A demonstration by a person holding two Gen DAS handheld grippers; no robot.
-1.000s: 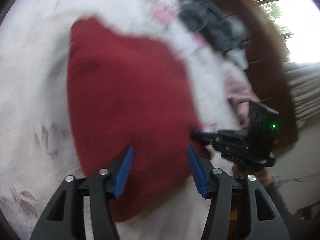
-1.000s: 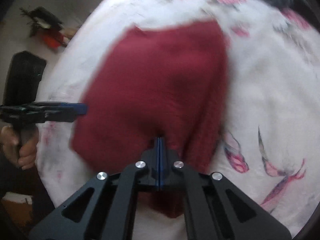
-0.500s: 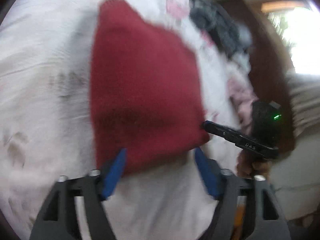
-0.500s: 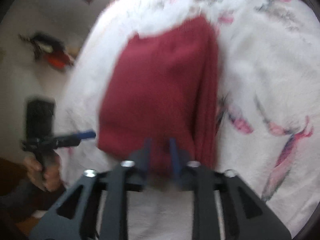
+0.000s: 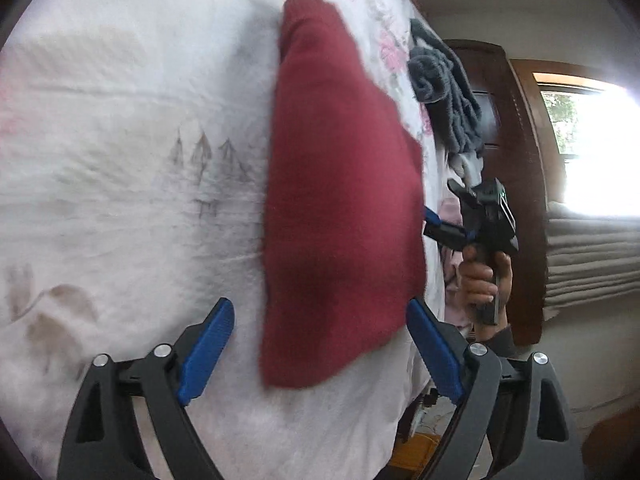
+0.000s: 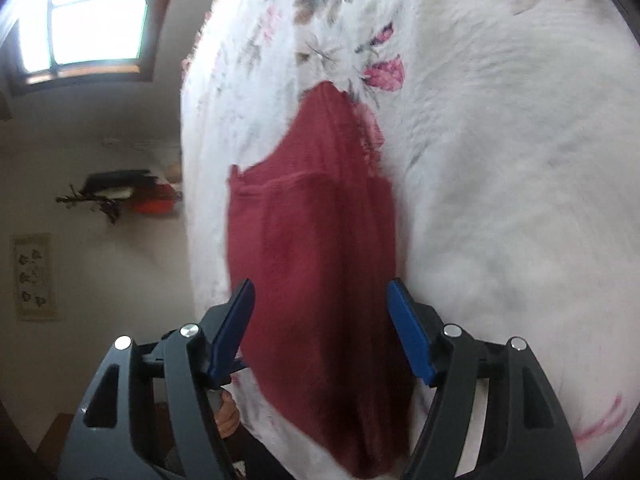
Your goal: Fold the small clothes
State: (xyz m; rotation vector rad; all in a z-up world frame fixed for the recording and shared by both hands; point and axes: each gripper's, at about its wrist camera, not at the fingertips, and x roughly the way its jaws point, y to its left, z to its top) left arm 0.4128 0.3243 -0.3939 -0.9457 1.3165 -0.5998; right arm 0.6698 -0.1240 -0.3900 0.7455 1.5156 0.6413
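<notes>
Red garment [image 5: 344,208]: a dark red knitted piece, lying flat on the floral bedspread [image 5: 120,160]; in the right wrist view [image 6: 316,264] a folded upper layer with a seamed edge shows across its far half, and a narrower part runs toward the far end.
Left gripper [image 5: 320,344]: jaws wide apart, blue pads on either side of the garment's near edge; whether the pads touch the cloth cannot be told.
Right gripper [image 6: 320,320]: jaws wide apart, the garment's near end showing between the blue pads; nothing clamped. In the left wrist view [image 5: 434,218] it sits just beside the garment's right edge, held by a hand [image 5: 484,280].
Floral bedspread: white, printed with pink flowers and grey-brown leaves; it covers the whole working surface.
Grey clothes [image 5: 444,92]: a crumpled heap at the far right of the bedspread, well apart from the red garment.
Pink cloth [image 5: 450,210]: a pale piece at the right edge of the bedspread, partly hidden behind the right gripper.
Window [image 5: 592,144]: bright, far right in the left wrist view, set beside dark wooden panelling [image 5: 516,160].
Image quality: slight motion blur in both views.
</notes>
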